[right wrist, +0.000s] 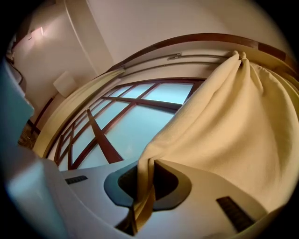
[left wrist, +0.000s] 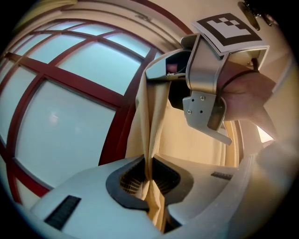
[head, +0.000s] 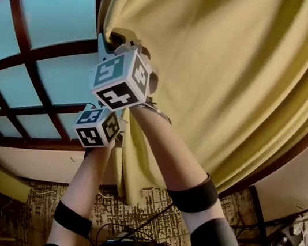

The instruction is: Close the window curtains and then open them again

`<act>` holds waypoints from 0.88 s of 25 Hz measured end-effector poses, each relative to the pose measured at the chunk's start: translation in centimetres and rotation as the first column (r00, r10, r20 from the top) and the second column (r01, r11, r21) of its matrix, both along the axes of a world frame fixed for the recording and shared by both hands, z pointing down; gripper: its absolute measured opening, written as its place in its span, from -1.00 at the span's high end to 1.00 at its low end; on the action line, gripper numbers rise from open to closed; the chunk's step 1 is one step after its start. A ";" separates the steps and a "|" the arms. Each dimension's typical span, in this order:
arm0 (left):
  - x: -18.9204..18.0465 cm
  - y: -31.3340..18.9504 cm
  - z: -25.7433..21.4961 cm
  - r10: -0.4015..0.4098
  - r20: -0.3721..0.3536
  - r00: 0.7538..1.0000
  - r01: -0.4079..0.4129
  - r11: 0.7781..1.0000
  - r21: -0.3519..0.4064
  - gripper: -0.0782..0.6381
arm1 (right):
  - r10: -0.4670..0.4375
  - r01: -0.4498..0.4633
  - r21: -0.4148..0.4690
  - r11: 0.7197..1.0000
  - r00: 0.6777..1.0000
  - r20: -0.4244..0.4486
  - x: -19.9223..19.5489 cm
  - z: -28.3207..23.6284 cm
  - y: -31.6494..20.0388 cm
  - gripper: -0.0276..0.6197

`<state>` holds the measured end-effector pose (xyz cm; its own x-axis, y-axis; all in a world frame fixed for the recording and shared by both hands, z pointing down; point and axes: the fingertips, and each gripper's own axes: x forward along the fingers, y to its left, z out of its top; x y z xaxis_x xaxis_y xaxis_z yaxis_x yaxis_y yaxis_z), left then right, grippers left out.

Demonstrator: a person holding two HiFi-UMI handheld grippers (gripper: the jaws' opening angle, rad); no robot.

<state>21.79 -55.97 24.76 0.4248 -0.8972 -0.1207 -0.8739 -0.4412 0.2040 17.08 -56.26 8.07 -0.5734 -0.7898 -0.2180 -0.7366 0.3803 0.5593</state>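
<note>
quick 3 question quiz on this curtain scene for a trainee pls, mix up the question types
1. Multiple choice: what is the left gripper shut on? A a pull cord; B the edge of the yellow fabric curtain; C nothing.
2. True or false: the right gripper is open and empty.
3. Short answer: in the head view, which gripper sits nearer the top of the picture?

Key: 1 B; 2 false, it is shut on the same curtain edge; 3 the right gripper.
</note>
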 end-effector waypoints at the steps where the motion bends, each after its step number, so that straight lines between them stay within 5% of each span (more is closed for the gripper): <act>1: 0.1 0.2 -0.1 0.004 -0.001 1.000 -0.004 1.000 0.001 0.75 | 0.002 -0.002 -0.003 1.000 1.000 0.002 0.1 -0.1 0.3 0.83; 22: 2.5 0.6 1.8 0.068 0.022 0.997 -0.067 0.996 -0.064 0.75 | 0.028 -0.025 -0.054 0.998 0.998 0.063 3.0 1.7 0.0 0.82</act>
<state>24.25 -55.34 26.55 0.4865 -0.8720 -0.0536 -0.8476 -0.4860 0.2130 20.04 -56.23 9.73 -0.5382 -0.8161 -0.2103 -0.7802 0.3881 0.4906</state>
